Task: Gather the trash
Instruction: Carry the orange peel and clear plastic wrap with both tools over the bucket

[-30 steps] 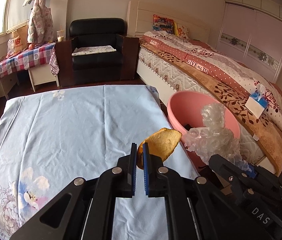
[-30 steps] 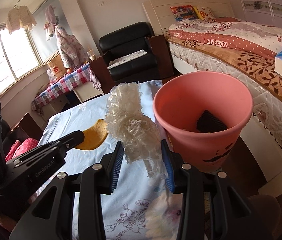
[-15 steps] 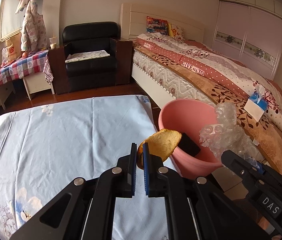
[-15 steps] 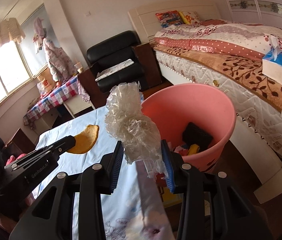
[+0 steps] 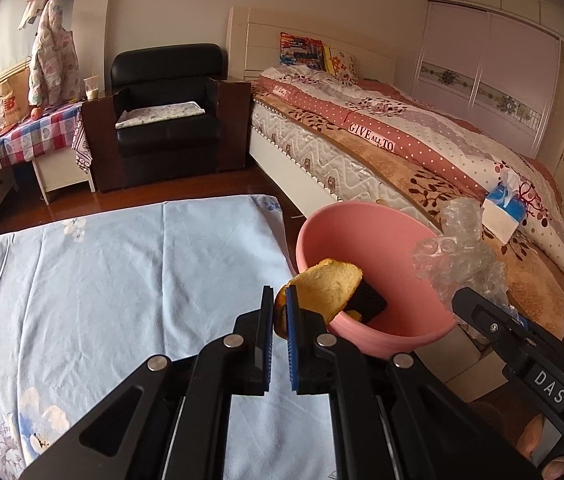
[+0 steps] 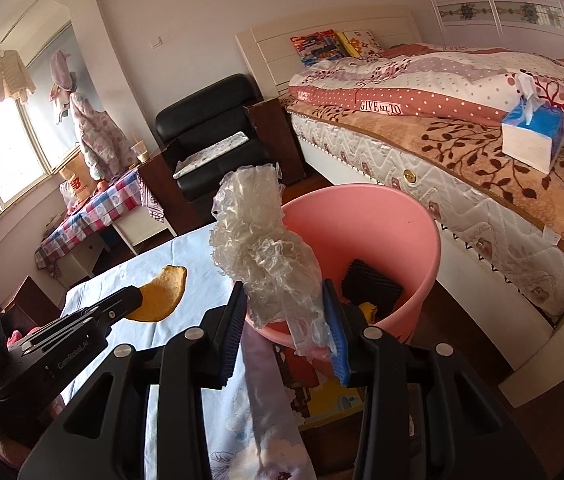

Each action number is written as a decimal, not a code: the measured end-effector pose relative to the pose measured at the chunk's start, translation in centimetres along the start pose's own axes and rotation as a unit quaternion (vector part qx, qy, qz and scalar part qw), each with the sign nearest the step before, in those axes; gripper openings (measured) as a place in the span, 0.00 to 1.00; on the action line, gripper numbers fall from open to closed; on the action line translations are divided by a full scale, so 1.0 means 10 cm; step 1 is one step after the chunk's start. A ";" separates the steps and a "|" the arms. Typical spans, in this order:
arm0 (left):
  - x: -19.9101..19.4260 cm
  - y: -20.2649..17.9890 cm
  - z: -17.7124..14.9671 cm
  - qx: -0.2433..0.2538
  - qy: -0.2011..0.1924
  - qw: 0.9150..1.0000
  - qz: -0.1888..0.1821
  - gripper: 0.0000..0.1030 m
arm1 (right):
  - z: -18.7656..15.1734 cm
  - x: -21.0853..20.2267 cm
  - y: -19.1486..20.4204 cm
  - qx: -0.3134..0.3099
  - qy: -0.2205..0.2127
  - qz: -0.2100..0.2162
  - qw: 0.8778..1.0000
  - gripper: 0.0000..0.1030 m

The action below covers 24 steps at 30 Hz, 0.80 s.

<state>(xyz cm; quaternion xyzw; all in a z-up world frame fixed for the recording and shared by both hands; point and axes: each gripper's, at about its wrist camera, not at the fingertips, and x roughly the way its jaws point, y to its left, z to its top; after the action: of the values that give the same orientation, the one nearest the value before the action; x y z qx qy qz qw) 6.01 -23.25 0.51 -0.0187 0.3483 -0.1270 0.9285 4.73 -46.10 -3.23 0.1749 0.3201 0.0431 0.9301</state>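
My left gripper (image 5: 280,300) is shut on a yellow-orange fruit peel (image 5: 327,288) that hangs over the near rim of the pink bin (image 5: 393,332). A wad of clear bubble wrap (image 6: 266,252) is pinched in my right gripper (image 6: 283,300), which holds it up at the bin's (image 6: 429,248) near left edge. The same bubble wrap (image 5: 461,256) shows over the bin's right side in the left wrist view. Inside the bin lie a black ridged piece (image 6: 371,284) and a yellowish scrap. In the right wrist view the peel (image 6: 162,294) floats above the table.
A table under a light blue floral cloth (image 5: 122,280) lies to the left of the bin. A bed (image 5: 401,152) with a blue tissue box (image 5: 503,208) runs along the right. A black armchair (image 5: 166,120) and a checked side table (image 5: 18,140) stand at the back.
Both grippers moved with their loads from over the table toward the bin. The peel now overlaps the bin's rim, and the bubble wrap stands over the bin's edge.
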 end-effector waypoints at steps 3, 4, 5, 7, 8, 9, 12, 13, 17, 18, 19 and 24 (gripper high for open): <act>0.01 -0.02 0.03 0.001 -0.001 1.000 -0.005 0.05 | 0.01 0.01 -0.03 0.002 -0.002 -0.005 1.000 0.37; 0.02 -0.03 0.04 0.002 -0.001 1.000 -0.007 0.05 | 0.01 0.01 -0.03 0.002 -0.003 -0.008 1.000 0.37; 0.03 -0.05 0.06 0.004 -0.002 1.000 -0.010 0.05 | 0.01 0.00 -0.03 0.003 -0.004 -0.010 1.000 0.37; 0.03 -0.06 0.07 0.005 -0.002 1.000 -0.015 0.05 | 0.03 0.00 -0.05 0.004 -0.008 -0.014 1.000 0.37; 0.03 -0.08 0.08 0.006 -0.002 1.000 -0.017 0.05 | 0.03 -0.01 -0.07 0.005 -0.010 -0.016 1.000 0.37; 0.05 -0.09 0.09 0.007 0.000 1.000 -0.020 0.05 | 0.04 -0.02 -0.09 0.007 -0.012 -0.019 1.000 0.37; 0.09 -0.15 0.12 0.010 0.001 1.000 -0.027 0.05 | 0.06 -0.04 -0.14 0.015 -0.017 -0.024 0.999 0.37; 0.10 -0.17 0.14 0.011 0.000 1.000 -0.028 0.05 | 0.06 -0.04 -0.15 0.016 -0.019 -0.027 0.999 0.37; 0.15 -0.26 0.18 0.017 -0.006 0.999 -0.036 0.05 | 0.08 -0.06 -0.20 0.011 -0.027 -0.042 0.999 0.37; 0.17 -0.29 0.19 0.019 -0.008 0.999 -0.038 0.05 | 0.09 -0.07 -0.20 0.009 -0.029 -0.046 0.998 0.37; 0.19 -0.32 0.20 0.022 -0.008 0.999 -0.040 0.05 | 0.10 -0.07 -0.22 0.008 -0.031 -0.050 0.998 0.37; 0.31 -0.45 0.23 0.033 -0.004 0.998 -0.047 0.05 | 0.17 -0.04 -0.32 0.016 -0.036 -0.057 0.998 0.37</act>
<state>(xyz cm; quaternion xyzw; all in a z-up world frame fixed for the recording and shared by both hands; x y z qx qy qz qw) 8.77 -28.50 0.86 -0.0047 0.3388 -0.1819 0.9231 5.33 -49.68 -2.89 0.1733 0.2966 -0.0211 0.9389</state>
